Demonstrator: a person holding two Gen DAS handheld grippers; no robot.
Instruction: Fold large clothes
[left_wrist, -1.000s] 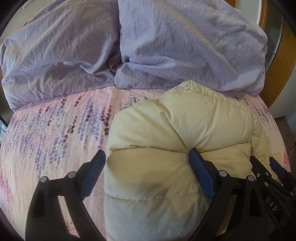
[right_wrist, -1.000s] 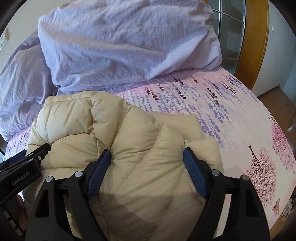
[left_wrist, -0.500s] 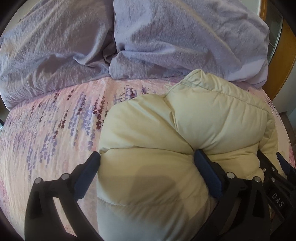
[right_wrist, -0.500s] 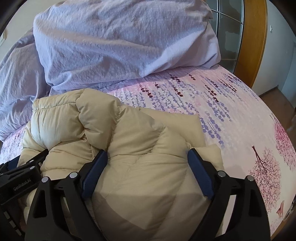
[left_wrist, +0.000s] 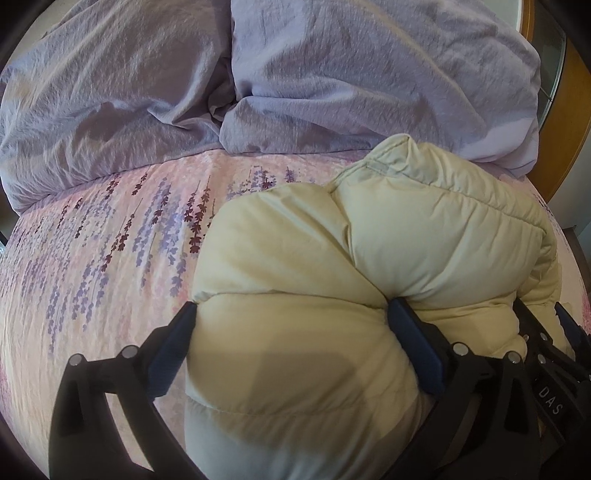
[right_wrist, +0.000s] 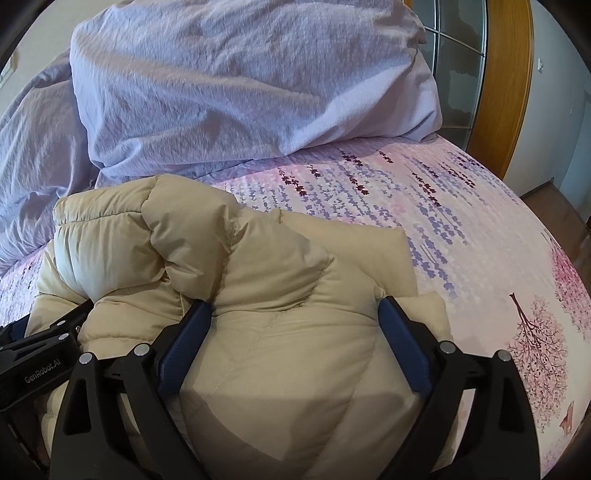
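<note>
A cream puffy down jacket (left_wrist: 388, 266) lies bunched on the bed; it also shows in the right wrist view (right_wrist: 229, 266). My left gripper (left_wrist: 291, 325) is wide open, its jaws pressed around a thick fold of the jacket's left part. My right gripper (right_wrist: 295, 321) is wide open too, its jaws set around a thick fold of the right part. The right gripper's body (left_wrist: 546, 354) shows at the right edge of the left wrist view, and the left gripper's body (right_wrist: 37, 354) at the left edge of the right wrist view.
A crumpled lilac duvet (left_wrist: 258, 81) is heaped along the far side of the bed, also in the right wrist view (right_wrist: 221, 85). The pink floral sheet (left_wrist: 92, 258) spreads left and right (right_wrist: 480, 229). A wooden door frame (right_wrist: 506, 81) stands far right.
Both grippers have pushed forward into the jacket. The jacket has bunched up higher and rolled toward the duvet. The jaws stay wide apart.
</note>
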